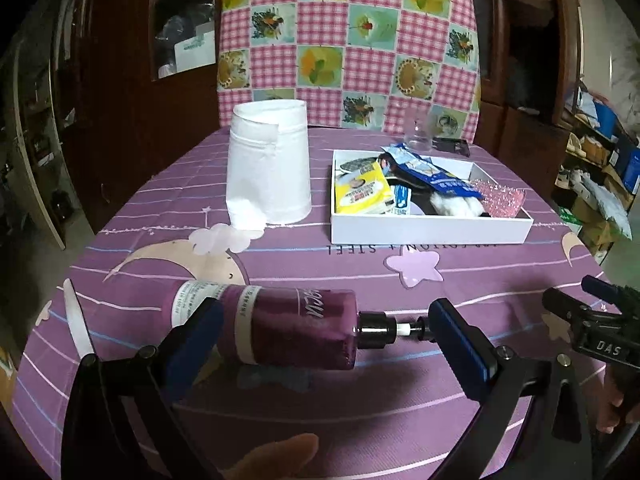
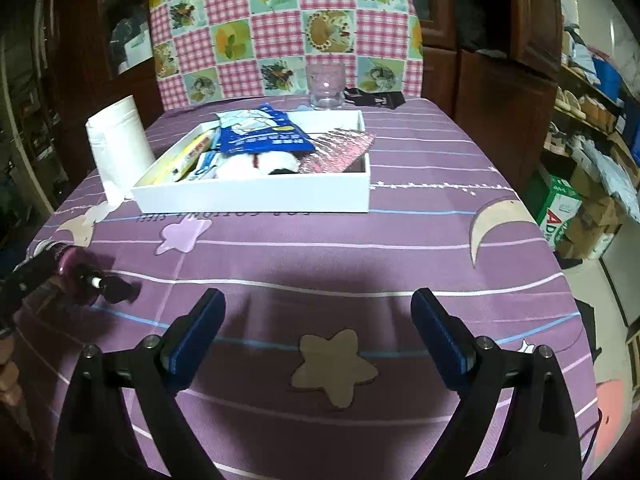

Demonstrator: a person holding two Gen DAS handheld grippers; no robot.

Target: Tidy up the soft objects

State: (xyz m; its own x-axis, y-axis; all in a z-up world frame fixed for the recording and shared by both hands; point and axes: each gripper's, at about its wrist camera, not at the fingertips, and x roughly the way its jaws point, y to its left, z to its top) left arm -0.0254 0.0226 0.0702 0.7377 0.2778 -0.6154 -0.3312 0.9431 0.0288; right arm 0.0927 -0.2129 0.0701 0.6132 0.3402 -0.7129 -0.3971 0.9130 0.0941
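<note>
A purple pump bottle (image 1: 280, 326) lies on its side on the purple tablecloth, between the fingers of my left gripper (image 1: 324, 340). The jaws are wide open around it, not squeezing it. The bottle also shows at the left edge of the right wrist view (image 2: 76, 270). A white box (image 1: 428, 228) holds several soft packets, a blue pouch (image 1: 432, 172), a yellow packet (image 1: 362, 192), a white plush piece (image 1: 456, 206) and a pink spiky item (image 1: 502, 196). My right gripper (image 2: 318, 332) is open and empty over bare cloth near the table's front.
A white paper roll (image 1: 268, 164) stands left of the box. A clear glass (image 2: 326, 86) and a black item (image 2: 378, 98) sit behind the box. A checked quilt-covered chair back (image 1: 348, 40) is behind the table. Cupboards and stacked boxes line both sides.
</note>
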